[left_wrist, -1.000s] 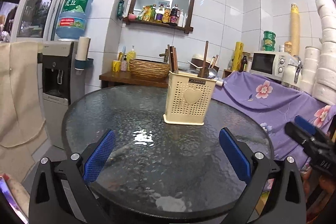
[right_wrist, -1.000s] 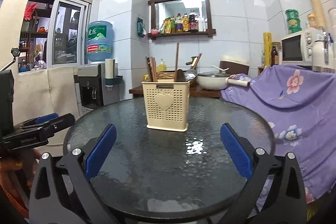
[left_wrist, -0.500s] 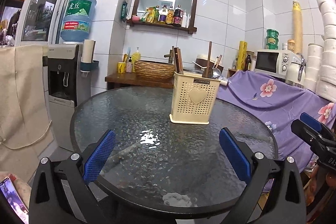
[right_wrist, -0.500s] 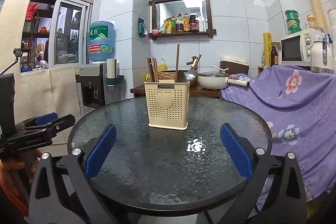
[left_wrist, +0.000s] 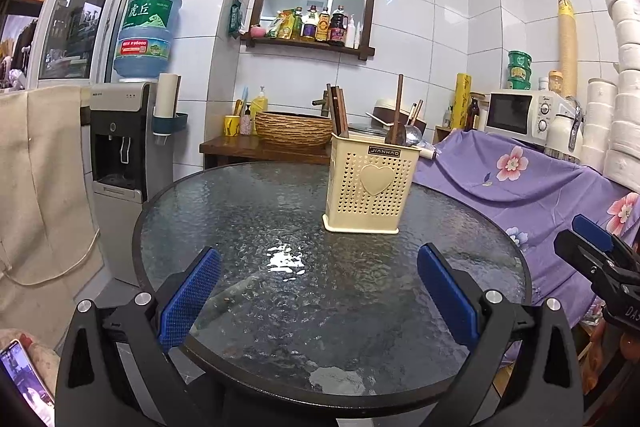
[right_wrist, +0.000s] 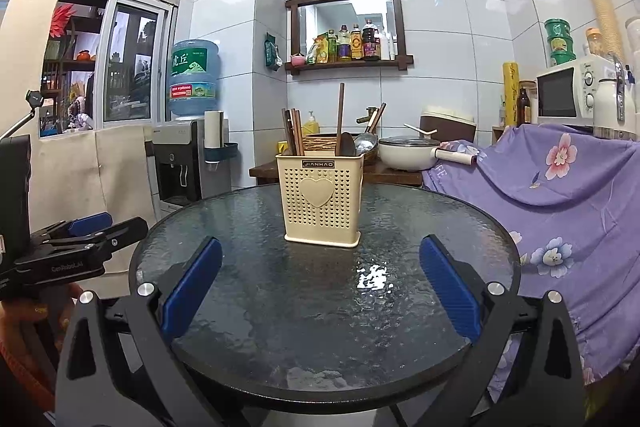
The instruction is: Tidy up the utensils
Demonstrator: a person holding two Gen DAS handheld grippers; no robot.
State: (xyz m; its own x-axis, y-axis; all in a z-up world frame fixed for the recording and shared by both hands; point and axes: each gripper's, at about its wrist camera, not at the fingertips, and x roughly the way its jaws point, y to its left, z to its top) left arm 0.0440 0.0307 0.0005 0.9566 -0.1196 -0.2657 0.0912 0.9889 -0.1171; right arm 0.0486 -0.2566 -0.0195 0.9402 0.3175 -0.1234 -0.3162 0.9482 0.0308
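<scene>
Utensil holder stands upright on the round glass table, cream plastic with a heart on its front, and everything here is placed off it. Chopsticks poke up from its left compartment, a long wooden handle and a metal spoon from its right. Left gripper is level and aimed across the table, low over the near rim, well short of the holder and to its left; blue pads spread wide, nothing between them. Right gripper matches that pose, squared up to the holder from the near rim, fingers wide apart and empty too. Each tool shows in the other's view off the table edge: the right one beyond the holder's right side, the left one out past its left, fingers of a hand wrapped beneath it. Purple floral cloth lies to the holder's right
</scene>
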